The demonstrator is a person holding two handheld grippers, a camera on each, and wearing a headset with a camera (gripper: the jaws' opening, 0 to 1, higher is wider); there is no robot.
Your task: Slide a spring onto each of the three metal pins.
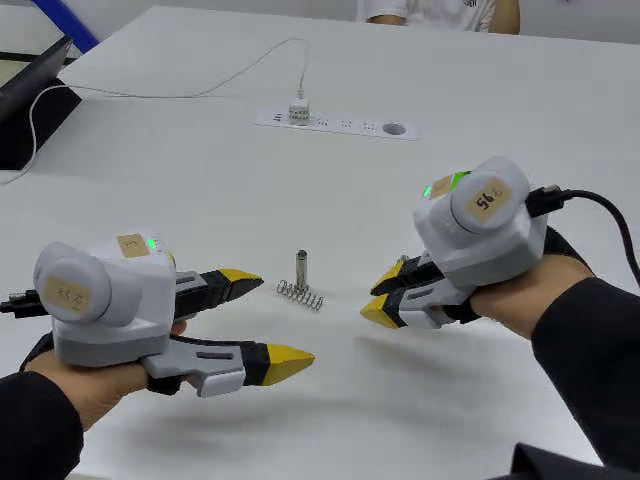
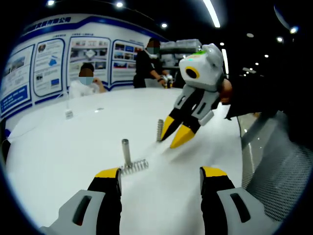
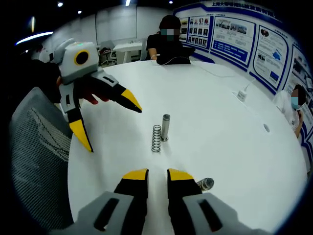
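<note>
Left gripper gapes wide, empty; right gripper is barely cracked, holding nothing. 1 pin stands upright between them, spring lying at its 6 o'clock.

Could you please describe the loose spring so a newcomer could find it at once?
On the white table, between the left gripper and the right gripper, a metal pin stands upright. The spring lies on its side at the pin's foot: coiled wire lying flat, where the pin is smooth and upright.
</note>
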